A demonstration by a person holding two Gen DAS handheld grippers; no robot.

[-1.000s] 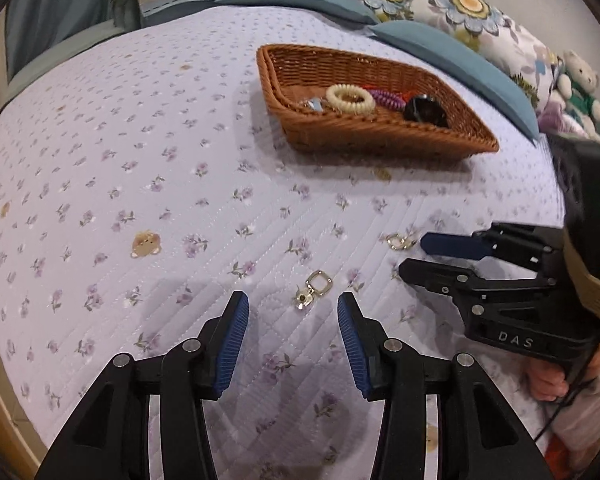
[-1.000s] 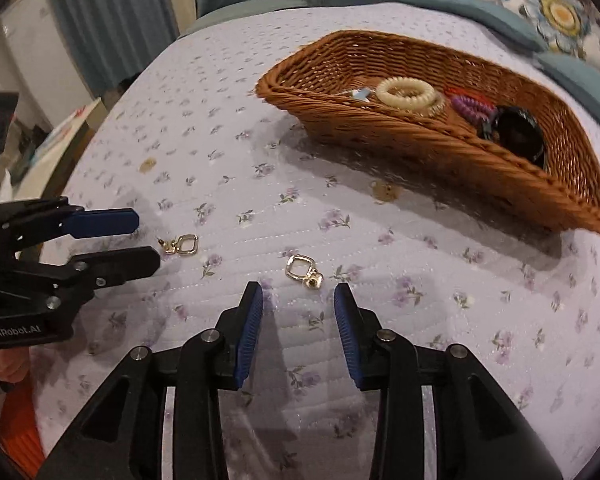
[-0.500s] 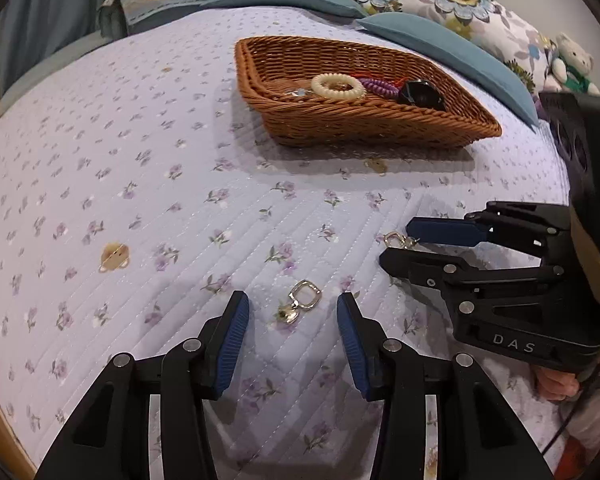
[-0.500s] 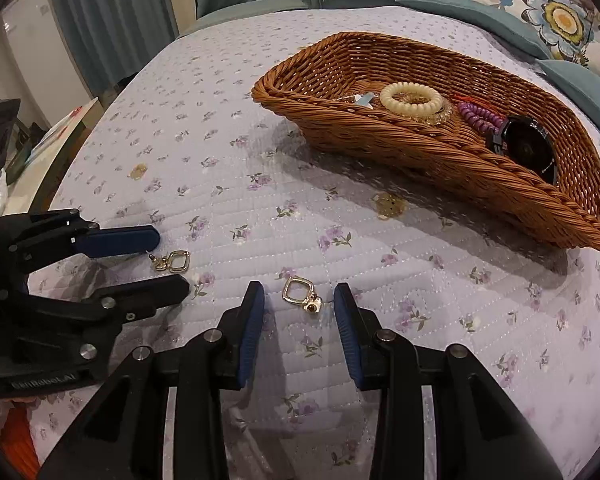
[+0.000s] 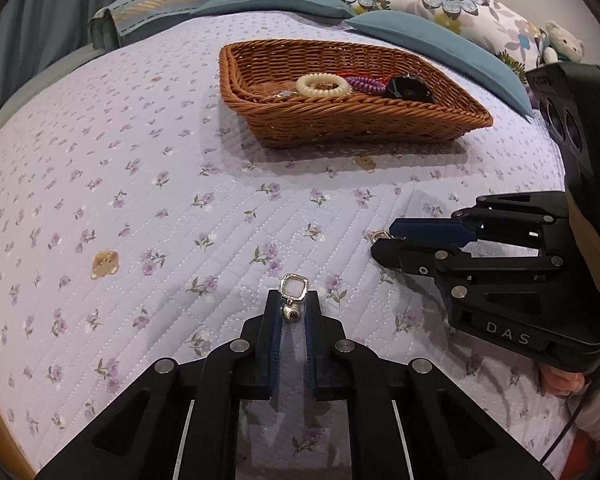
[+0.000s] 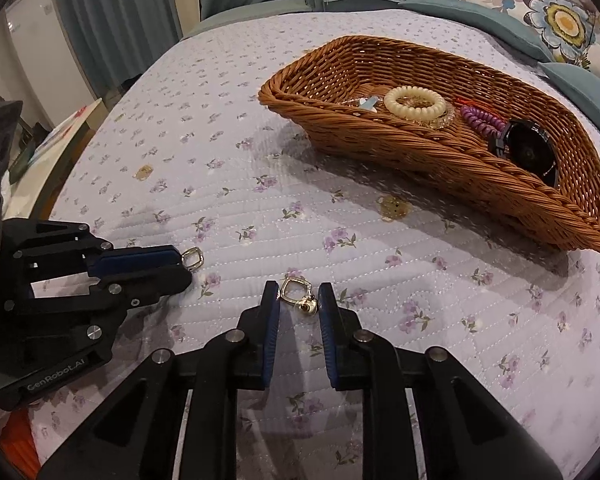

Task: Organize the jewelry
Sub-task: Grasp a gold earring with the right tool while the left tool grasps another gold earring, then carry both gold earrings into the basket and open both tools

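Since 0.5 s ago both grippers have narrowed. The left gripper point(image 5: 292, 312) is clenched on 1 gold earring point(image 5: 293, 295); the right gripper point(image 6: 299, 304) has jaws nearly pinching the other earring point(image 6: 298, 295) (contact unclear). Both earrings are on the bed point(image 5: 140, 184), near the wicker basket point(image 5: 360, 120).

Two earrings point(image 5: 293, 296) point(image 6: 298, 294) lie on the bedspread point(image 5: 140, 168) before the basket point(image 5: 340, 116), each between gripper fingers.
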